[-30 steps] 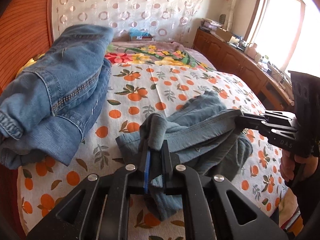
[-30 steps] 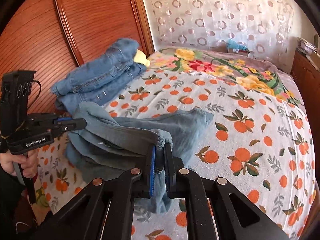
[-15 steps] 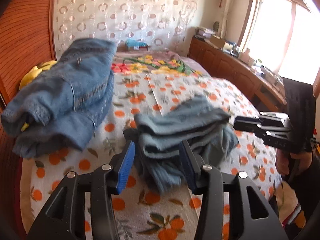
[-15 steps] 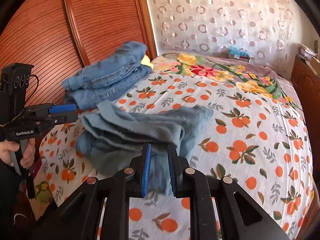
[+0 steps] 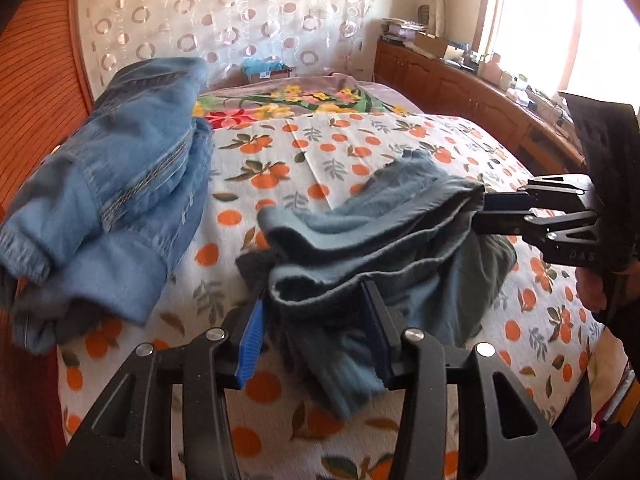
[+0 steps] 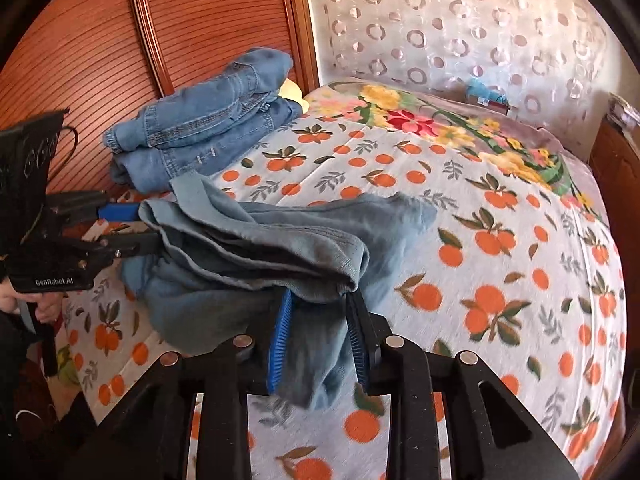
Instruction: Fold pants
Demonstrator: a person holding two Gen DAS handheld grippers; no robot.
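I had both the left hand-held gripper (image 5: 316, 328) and the right hand-held gripper (image 6: 318, 332) spread open around the folded grey-blue cotton pants (image 5: 384, 232) lying between them on the orange-print bed (image 6: 500, 280).

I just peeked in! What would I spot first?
Probably the crumpled grey-blue cotton pants in the middle of the orange-patterned white bedspread, with both black grippers, left and right, open around the cloth. Next, the folded blue denim jeans by the wooden headboard.

A bedroom at home: big bed (image 6: 500, 280) with orange-print blanket, wooden headboard (image 6: 120, 40) far left, curtain (image 5: 240, 20), sunny window (image 5: 540, 20).
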